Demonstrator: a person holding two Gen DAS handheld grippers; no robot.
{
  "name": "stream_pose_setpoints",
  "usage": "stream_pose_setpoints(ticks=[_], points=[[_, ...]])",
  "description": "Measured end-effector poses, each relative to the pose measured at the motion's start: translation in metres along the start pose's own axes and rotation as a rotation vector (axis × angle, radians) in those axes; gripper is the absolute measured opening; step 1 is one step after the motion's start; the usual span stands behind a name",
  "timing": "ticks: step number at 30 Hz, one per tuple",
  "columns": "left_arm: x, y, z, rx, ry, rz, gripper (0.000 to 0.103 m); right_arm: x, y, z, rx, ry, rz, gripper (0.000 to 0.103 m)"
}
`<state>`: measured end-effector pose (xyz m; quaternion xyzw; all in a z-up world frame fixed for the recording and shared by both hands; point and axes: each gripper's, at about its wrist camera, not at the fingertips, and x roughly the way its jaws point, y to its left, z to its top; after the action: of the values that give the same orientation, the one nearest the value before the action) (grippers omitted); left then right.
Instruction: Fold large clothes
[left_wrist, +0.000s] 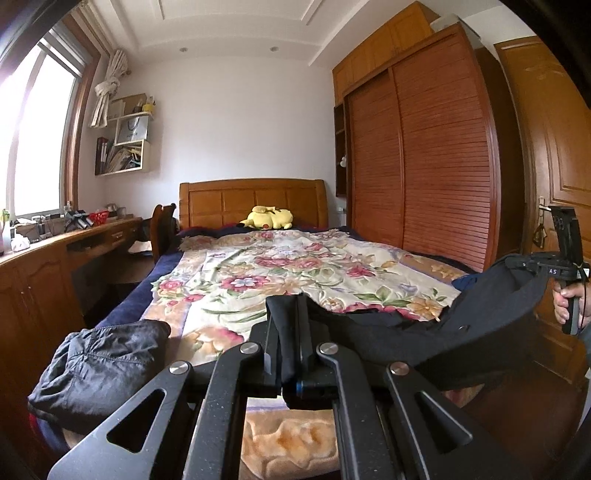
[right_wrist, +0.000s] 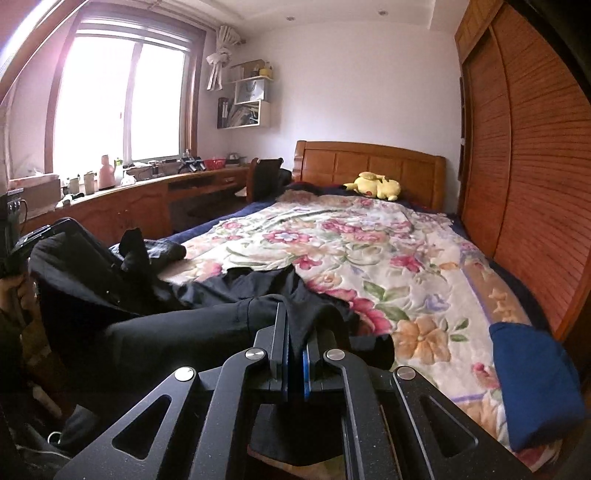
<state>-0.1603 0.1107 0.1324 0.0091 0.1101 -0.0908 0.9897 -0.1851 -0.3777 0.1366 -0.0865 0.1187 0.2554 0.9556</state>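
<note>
Left gripper (left_wrist: 286, 325) and right gripper (right_wrist: 295, 332): jaws each clamped on edge of black garment (right_wrist: 177, 332), lifted taut above near end of bed (right_wrist: 369, 251), likely to spread it flat.

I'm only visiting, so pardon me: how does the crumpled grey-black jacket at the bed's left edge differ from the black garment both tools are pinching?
The crumpled grey-black jacket lies bunched in a heap, untouched; the black garment is stretched out and lifted at its near edge, clamped by the left hand-held gripper and the right hand-held gripper. The jacket looks shiny and wrinkled; the garment looks matte and smoother. Both are dark and rest on the floral blanket.
</note>
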Motion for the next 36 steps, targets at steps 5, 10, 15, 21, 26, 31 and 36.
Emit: stream_pose_setpoints(ticks=[5, 10, 15, 21, 26, 31, 36], points=[[0.047, 0.010, -0.006, -0.002, 0.061, 0.052, 0.005, 0.046, -0.010, 0.005, 0.014, 0.042, -0.014, 0.005], [0.106, 0.027, -0.020, -0.032, 0.139, 0.089, 0.005, 0.122, -0.019, 0.007, 0.028, 0.115, -0.043, 0.005], [0.167, 0.045, -0.033, -0.059, 0.209, 0.116, 0.005, 0.193, -0.032, 0.006, 0.053, 0.183, -0.083, 0.005], [0.231, 0.058, -0.044, -0.079, 0.276, 0.131, 0.005, 0.259, -0.045, 0.011, 0.076, 0.250, -0.099, 0.005], [0.283, 0.070, -0.050, -0.095, 0.337, 0.137, 0.005, 0.309, -0.053, 0.019, 0.085, 0.287, -0.092, 0.005], [0.323, 0.084, -0.045, -0.117, 0.375, 0.150, 0.005, 0.352, -0.066, 0.037, 0.110, 0.274, -0.102, 0.005], [0.353, 0.089, -0.035, -0.108, 0.381, 0.159, 0.005, 0.388, -0.076, 0.052, 0.141, 0.244, -0.122, 0.005]])
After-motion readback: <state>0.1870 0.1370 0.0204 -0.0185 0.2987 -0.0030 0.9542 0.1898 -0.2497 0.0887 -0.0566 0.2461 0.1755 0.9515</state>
